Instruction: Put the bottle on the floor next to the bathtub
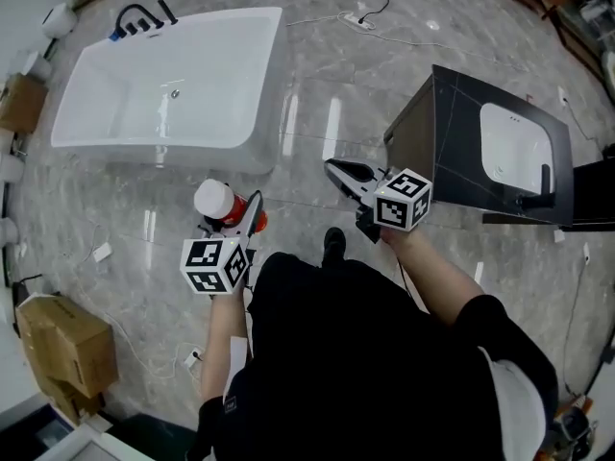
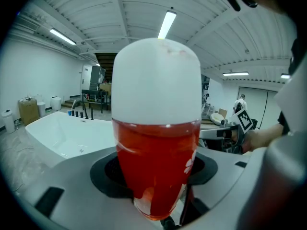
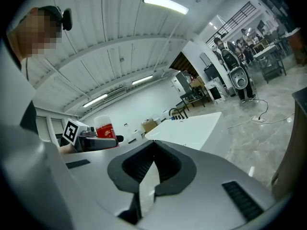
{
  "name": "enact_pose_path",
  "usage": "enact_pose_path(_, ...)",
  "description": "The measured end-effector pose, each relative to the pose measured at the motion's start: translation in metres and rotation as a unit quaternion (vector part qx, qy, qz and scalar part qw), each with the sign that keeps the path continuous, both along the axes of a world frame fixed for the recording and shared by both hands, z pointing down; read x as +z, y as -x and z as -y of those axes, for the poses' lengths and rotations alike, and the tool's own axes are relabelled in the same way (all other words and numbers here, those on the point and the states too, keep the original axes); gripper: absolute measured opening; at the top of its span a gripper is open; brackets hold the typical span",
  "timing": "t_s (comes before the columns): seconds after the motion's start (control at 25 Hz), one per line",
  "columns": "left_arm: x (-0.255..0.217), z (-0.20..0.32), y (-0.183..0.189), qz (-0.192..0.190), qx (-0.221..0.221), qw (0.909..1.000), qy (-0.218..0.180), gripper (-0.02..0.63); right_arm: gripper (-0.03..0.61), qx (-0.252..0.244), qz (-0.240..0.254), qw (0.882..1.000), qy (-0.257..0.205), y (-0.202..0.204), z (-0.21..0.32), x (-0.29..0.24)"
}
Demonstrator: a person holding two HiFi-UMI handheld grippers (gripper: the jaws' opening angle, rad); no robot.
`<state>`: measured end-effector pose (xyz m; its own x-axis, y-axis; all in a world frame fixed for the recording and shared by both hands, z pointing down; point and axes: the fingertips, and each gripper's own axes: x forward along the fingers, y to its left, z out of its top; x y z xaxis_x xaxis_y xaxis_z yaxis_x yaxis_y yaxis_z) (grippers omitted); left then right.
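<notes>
A red bottle (image 1: 219,203) with a white cap is held upright above the floor, my left gripper (image 1: 232,217) shut on its body. It hangs just in front of the white bathtub (image 1: 159,144). In the left gripper view the bottle (image 2: 157,128) fills the middle between the jaws, with the bathtub (image 2: 67,133) behind it at the left. My right gripper (image 1: 342,172) floats to the right at about the same height, jaws together and nothing in them. The right gripper view shows its pads meeting (image 3: 152,159), and the bottle (image 3: 103,128) and the bathtub (image 3: 192,128) further off.
A dark vanity cabinet (image 1: 428,142) with a white basin stands at the right. A black faucet (image 1: 144,17) sits on the tub's far end. Cardboard boxes (image 1: 62,344) lie at the lower left, and cables (image 1: 360,17) run over the grey marble floor. My shoe (image 1: 333,245) shows between the grippers.
</notes>
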<state>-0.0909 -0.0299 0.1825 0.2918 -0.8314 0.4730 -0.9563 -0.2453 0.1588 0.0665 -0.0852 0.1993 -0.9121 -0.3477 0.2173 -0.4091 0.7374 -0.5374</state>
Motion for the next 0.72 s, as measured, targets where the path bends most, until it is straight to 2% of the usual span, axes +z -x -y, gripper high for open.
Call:
enact_pose_path(0.12,0.008,0.015,0.008,-0.005,-0.001,1.0000,0.006,0.291,0.028,-0.006,-0.011,1.000,0.010,0.009,0.008,0.012)
enact_pose_path(0.32,0.020,0.042,0.024,0.017,0.006,0.9998,0.004,0.291,0.028,-0.004,-0.029,0.999,0.022,0.028,0.029,0.025)
enact_pose_path(0.44,0.028,0.060,0.034,0.001,0.009,0.9999,0.005,0.291,0.028,-0.009,-0.039,0.999,0.023,0.045,0.040,0.029)
enact_pose_path(0.72,0.068,0.095,0.034,0.008,0.051,0.9984,0.023,0.291,0.028,-0.005,-0.049,0.998,0.037,0.069,0.062,0.064)
